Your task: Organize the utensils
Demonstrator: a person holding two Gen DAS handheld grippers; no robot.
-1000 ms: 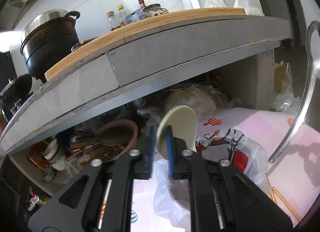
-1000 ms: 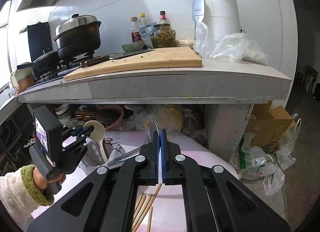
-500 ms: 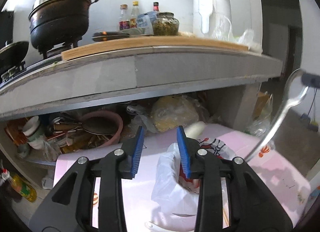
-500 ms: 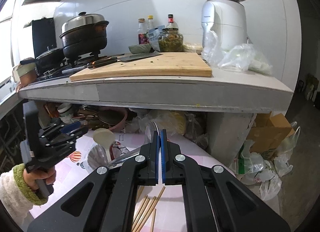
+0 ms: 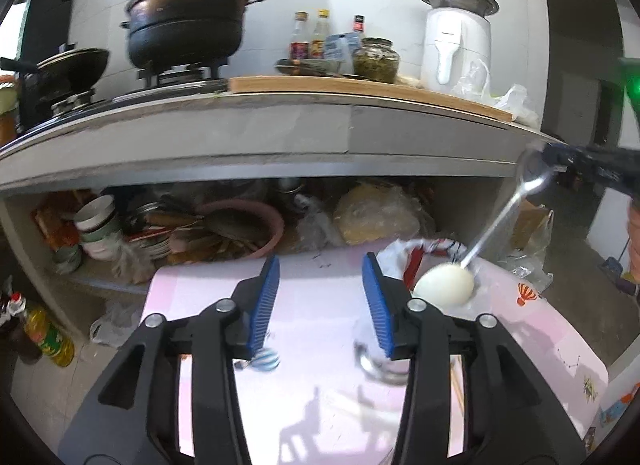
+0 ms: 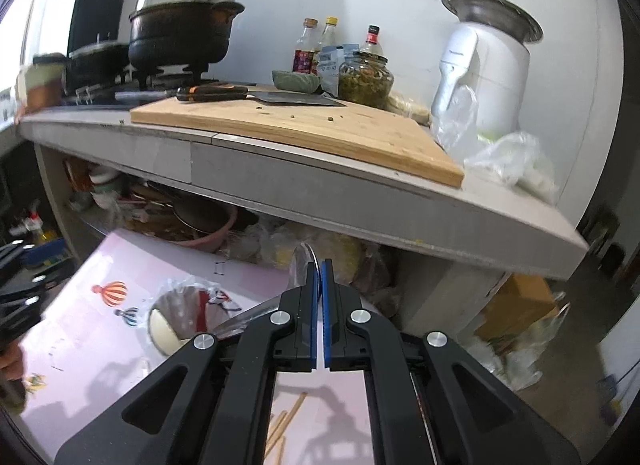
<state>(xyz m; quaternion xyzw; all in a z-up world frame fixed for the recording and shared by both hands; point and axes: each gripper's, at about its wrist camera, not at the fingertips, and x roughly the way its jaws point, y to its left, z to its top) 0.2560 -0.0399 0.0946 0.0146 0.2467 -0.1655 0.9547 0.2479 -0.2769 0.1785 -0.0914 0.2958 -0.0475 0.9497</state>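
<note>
Left gripper (image 5: 320, 297): fingers now wide apart, empty; cream spoon (image 5: 444, 287) released, now resting in bag-lined cup (image 6: 188, 305) on pink desk (image 5: 320, 393). Right gripper (image 6: 320, 305) remains clamped on metal ladle (image 5: 496, 221) (next for cup, likely).

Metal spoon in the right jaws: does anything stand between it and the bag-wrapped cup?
Only the cream spoon, which sits in the bag-wrapped cup's mouth right beside the metal spoon's lower end. The left gripper is open and off to the cup's side, not over it. Nothing else visible blocks the way.
</note>
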